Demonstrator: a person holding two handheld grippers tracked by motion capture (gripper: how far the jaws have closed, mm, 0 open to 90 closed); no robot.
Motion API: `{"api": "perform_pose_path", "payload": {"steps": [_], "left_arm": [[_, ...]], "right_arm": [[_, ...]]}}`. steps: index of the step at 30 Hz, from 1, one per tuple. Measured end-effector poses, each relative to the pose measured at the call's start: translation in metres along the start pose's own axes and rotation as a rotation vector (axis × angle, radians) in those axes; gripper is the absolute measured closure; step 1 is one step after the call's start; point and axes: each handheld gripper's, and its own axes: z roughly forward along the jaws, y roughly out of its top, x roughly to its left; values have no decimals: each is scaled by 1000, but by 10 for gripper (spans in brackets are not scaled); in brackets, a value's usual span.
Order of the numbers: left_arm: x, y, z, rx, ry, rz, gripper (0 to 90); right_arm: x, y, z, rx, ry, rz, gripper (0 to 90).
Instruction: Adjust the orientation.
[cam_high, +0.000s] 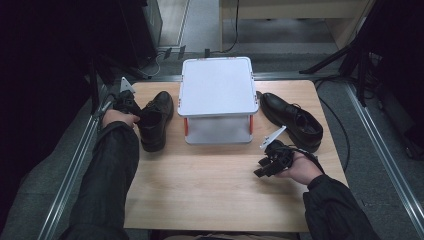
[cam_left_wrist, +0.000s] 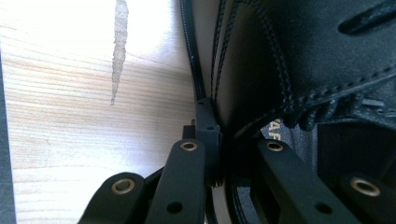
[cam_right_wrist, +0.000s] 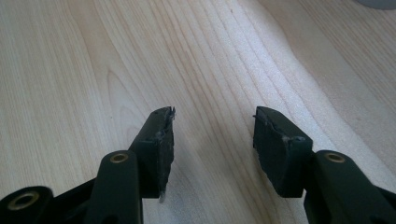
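My left gripper (cam_high: 131, 107) is clamped on the collar of the left black leather shoe (cam_high: 155, 120), which stands on the wooden table (cam_high: 210, 190) just beside the white step stool (cam_high: 217, 87). My right gripper (cam_right_wrist: 212, 135) rests on bare wood, jaws apart, holding nothing. The room beyond is dark.

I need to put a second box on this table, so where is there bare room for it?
The widest bare stretch of table is the near part, in front of the white stand, between the two sleeves. It is crowded at the far part: the left shoe and right shoe flank the stand closely, leaving narrow gaps.
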Motion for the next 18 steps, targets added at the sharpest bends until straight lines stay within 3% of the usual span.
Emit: {"api": "perform_pose_path", "payload": {"steps": [8,9,10,11,12,14,15,18], "left_arm": [[-4,9,-49,-66,-12,-12,857],[-4,9,-49,-66,-12,-12,857],[-8,12,-63,-77,-20,-12,857],[-8,12,-63,-77,-20,-12,857],[-14,14,-77,-90,-10,2,857],[-16,15,-83,-98,-8,6,857],[-23,16,-98,-117,-15,11,857],[-30,18,-109,-122,-22,17,857]], "right_arm": [[0,0,0,0,2,-3,488],[0,0,0,0,2,-3,488],[-1,0,0,-3,2,1,488],[-1,0,0,-3,2,1,488],[-1,0,0,0,0,0,488],[0,0,0,3,-1,-3,488],[1,0,1,5,1,-4,488],[0,1,1,4,0,-10,488]]}}
